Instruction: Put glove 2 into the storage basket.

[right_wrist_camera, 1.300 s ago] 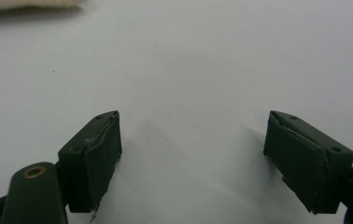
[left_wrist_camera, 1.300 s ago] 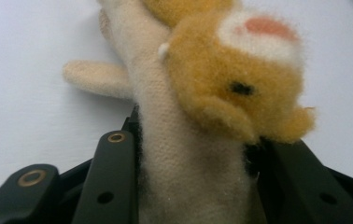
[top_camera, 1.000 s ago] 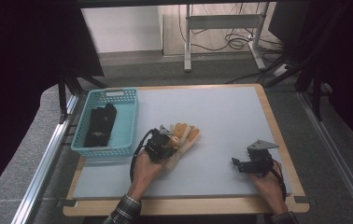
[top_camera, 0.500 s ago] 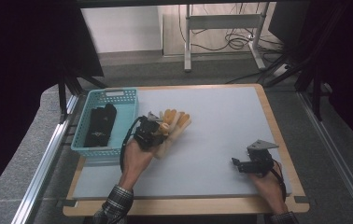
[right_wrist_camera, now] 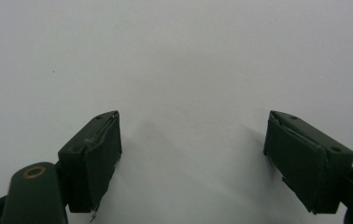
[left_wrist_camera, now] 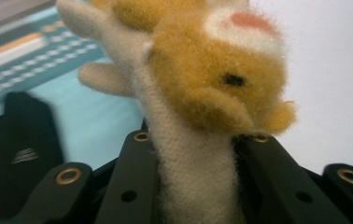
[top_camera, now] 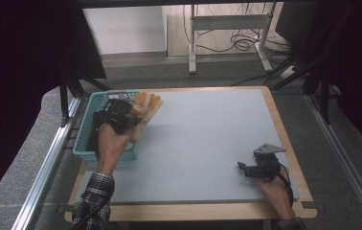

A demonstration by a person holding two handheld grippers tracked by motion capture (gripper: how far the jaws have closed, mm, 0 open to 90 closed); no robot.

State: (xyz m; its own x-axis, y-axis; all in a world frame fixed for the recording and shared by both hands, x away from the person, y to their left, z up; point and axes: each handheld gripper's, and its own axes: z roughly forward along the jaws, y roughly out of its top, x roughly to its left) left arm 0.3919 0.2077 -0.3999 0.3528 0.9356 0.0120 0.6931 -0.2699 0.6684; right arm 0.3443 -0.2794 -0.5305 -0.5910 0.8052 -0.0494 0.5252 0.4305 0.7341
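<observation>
Grey-blue worktop (top_camera: 208, 139) with a pale wood border, set on a dark carpeted floor; a white metal stand (top_camera: 227, 28) and loose cables behind it. Teal plastic basket (top_camera: 84, 143) sits at the left edge of the worktop, a black object (left_wrist_camera: 20, 144) lying inside it. Left claw (top_camera: 130, 115) held in the person's left hand (top_camera: 109, 143), raised over the basket's right rim, jaws closed on a plush toy (top_camera: 143, 108). In the left gripper view the toy's cream-coloured body (left_wrist_camera: 188, 177) is pinched between the two black jaws; its orange head with a black eye and pink patch sits just above the jaw tips, and a cream limb sticks out toward the basket side. In the high view the toy hangs over the basket's right rim, partly above the basket and partly above the bare worktop; cannot tell whether it touches the rim. Right claw (top_camera: 246, 168) rests near the front right corner of the worktop in the person's right hand (top_camera: 275, 191), grey three-cornered plate on top. Right gripper view: jaws spread wide apart over bare worktop (right_wrist_camera: 184, 70), nothing between them. The two claws are well apart.
</observation>
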